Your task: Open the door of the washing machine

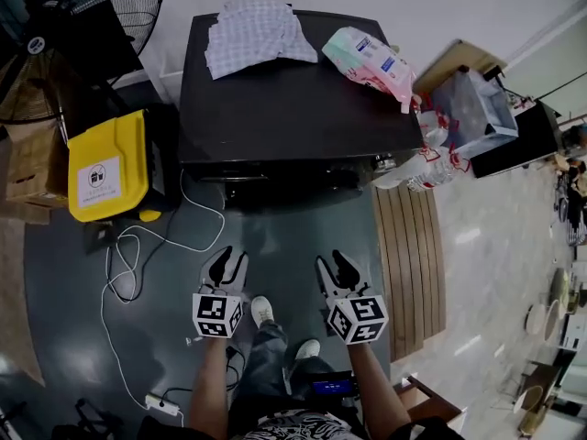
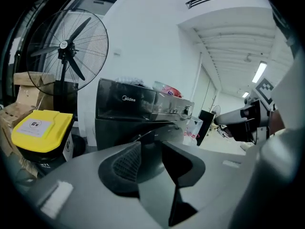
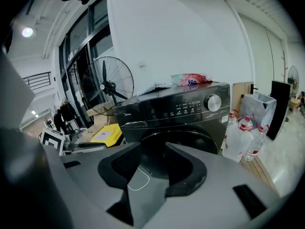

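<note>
The big dark washing machine (image 1: 293, 99) stands against the white wall, in front of the person. Its round door (image 3: 209, 140) is on the front, low down, and it looks shut. A tall fan (image 1: 83, 7) stands to the left of the machine, with a yellow bin (image 1: 105, 165) below it on the floor. A checked shirt (image 1: 255, 33) and a pink and green packet (image 1: 371, 60) lie on top of the machine.

The left gripper (image 1: 228, 262) and the right gripper (image 1: 334, 269) are held out side by side over the grey floor. They point at the machine but are well apart from it. The jaws of both are partly open, and there is nothing between them.

So I think the job has hardly begun. Nothing touches the door yet. The person has to get close, catch the door's edge and pull it open.
</note>
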